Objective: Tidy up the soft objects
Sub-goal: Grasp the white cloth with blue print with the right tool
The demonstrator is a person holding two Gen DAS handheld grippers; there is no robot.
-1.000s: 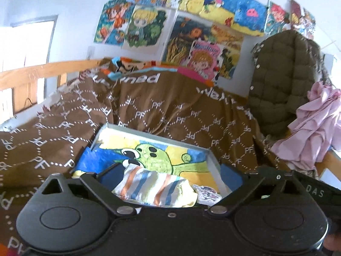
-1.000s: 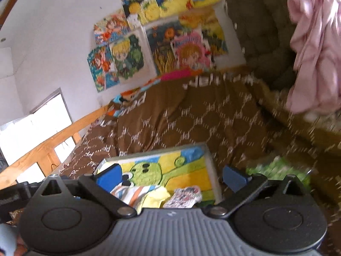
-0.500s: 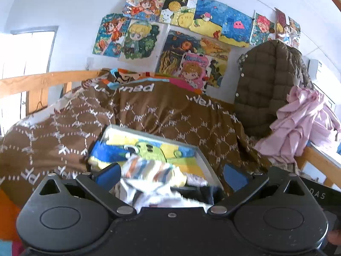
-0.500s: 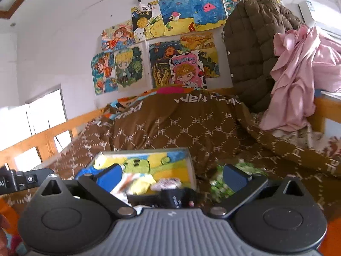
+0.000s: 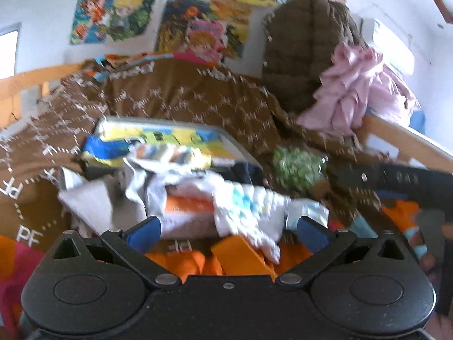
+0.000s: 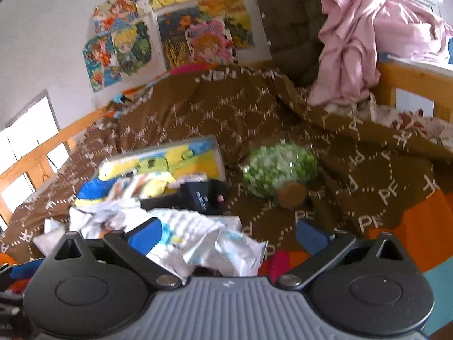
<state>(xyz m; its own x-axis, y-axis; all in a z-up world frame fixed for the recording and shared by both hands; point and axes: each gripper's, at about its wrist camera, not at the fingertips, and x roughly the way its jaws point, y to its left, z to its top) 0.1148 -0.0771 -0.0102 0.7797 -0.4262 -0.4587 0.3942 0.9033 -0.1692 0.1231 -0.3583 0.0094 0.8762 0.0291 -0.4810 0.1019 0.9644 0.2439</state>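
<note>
The landmark is the shallow grey-rimmed tray (image 5: 226, 138) with a yellow, green and blue cartoon liner, lying on the brown blanket with white hexagon pattern (image 5: 181, 102) that covers the bed.

The task's things are a pile of crumpled white soft cloths with orange and pale blue print (image 5: 215, 198). The pile spills from the near edge of the tray toward the viewer. In the left wrist view its long axis runs left to right, across the line of the fingers. One lobe with pale blue spots points toward the right-hand blue pad. A striped orange-and-white cloth (image 5: 170, 153) lies inside the tray at its near edge. A dark navy fabric item (image 6: 203, 195) sits at the near right corner of the tray. A green-and-white speckled soft bundle (image 6: 280, 170) rests on the blanket just to the right of the tray, apart from it. Both views are motion-blurred, so fine folds cannot be resolved.

The left gripper (image 5: 226, 232) has its fingers spread wide. The white pile lies between the blue pads (image 5: 143, 231); contact with the pads cannot be confirmed. Nothing is pinched.

The right gripper (image 6: 229, 233) also has its fingers spread wide. A white cloth with pale blue print (image 6: 218, 246) lies between them, overlapping the left pad (image 6: 147, 235). It is not clamped.

A pink garment (image 6: 356, 36) hangs on the wooden bed rail far right of the tray.
</note>
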